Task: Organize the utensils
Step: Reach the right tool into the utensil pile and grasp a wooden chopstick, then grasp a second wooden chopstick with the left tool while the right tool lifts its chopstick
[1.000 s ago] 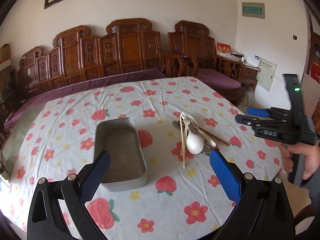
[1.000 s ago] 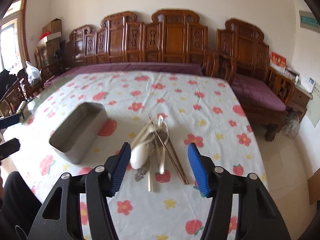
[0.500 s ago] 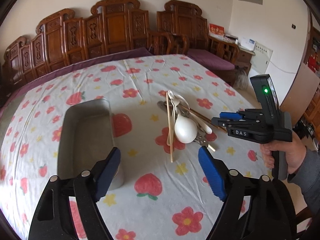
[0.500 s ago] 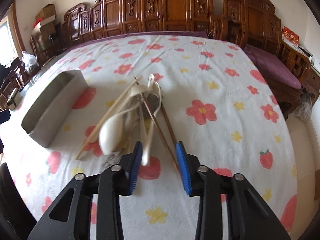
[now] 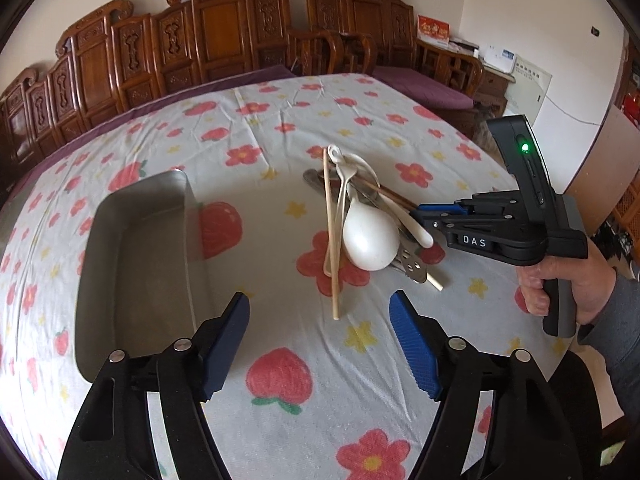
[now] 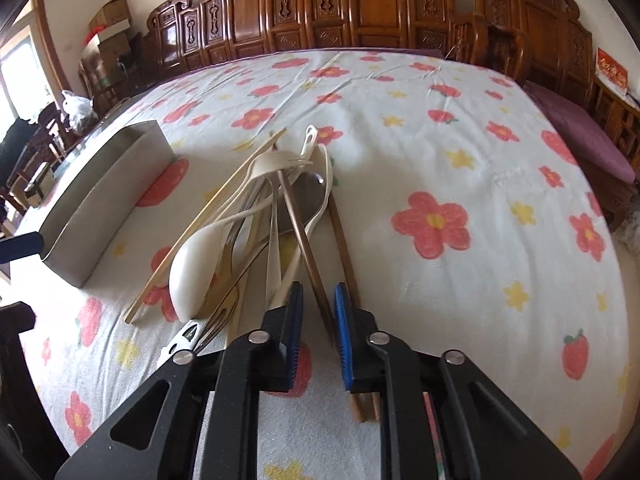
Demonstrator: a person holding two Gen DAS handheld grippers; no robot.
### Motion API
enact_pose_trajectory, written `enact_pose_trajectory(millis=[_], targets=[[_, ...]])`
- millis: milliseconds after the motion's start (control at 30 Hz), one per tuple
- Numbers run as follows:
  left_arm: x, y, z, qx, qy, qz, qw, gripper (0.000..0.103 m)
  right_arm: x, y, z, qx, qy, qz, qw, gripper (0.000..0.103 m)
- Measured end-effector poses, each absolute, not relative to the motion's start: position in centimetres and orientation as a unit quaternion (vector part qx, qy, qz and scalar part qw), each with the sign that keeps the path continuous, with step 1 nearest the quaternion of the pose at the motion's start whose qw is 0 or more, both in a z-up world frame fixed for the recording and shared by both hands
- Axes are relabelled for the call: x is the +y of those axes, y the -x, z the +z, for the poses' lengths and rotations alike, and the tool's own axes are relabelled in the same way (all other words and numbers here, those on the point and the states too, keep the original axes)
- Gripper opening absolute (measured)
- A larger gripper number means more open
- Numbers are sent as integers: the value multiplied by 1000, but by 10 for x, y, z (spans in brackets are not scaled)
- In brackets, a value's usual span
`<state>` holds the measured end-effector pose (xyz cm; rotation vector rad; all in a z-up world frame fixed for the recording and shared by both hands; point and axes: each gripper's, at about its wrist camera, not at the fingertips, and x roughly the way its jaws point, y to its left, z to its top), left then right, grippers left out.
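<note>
A pile of utensils lies mid-table: a white ladle-like spoon (image 5: 370, 238) (image 6: 191, 272), a pale chopstick (image 5: 331, 232) (image 6: 208, 216), dark brown chopsticks (image 6: 306, 248), a white fork (image 6: 276, 162) and metal cutlery (image 5: 412, 266). An empty metal tray (image 5: 132, 264) (image 6: 96, 204) stands left of the pile. My left gripper (image 5: 320, 340) is open above the cloth, short of the pile. My right gripper (image 6: 318, 312) (image 5: 424, 214) has narrowed around one dark brown chopstick, with a small gap still showing at each pad.
The table wears a white cloth with red flowers and strawberries (image 5: 280, 376). Carved wooden benches (image 5: 224, 32) with purple cushions line the far side. The table edge drops off at the right (image 6: 624, 240). Boxes and chairs stand far left (image 6: 108, 40).
The right gripper has dropped to the pile and narrowed its jaws around a dark chopstick. The left gripper has moved closer to the pile and lower.
</note>
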<state>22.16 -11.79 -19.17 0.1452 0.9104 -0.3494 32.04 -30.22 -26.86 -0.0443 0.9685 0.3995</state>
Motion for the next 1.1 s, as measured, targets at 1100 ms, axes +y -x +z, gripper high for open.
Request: enact_pose_trajectory(millis=[1100], targets=[[-134, -360, -247, 540, -139, -99, 824, 28, -332, -323, -197, 401, -39, 183, 897, 6]])
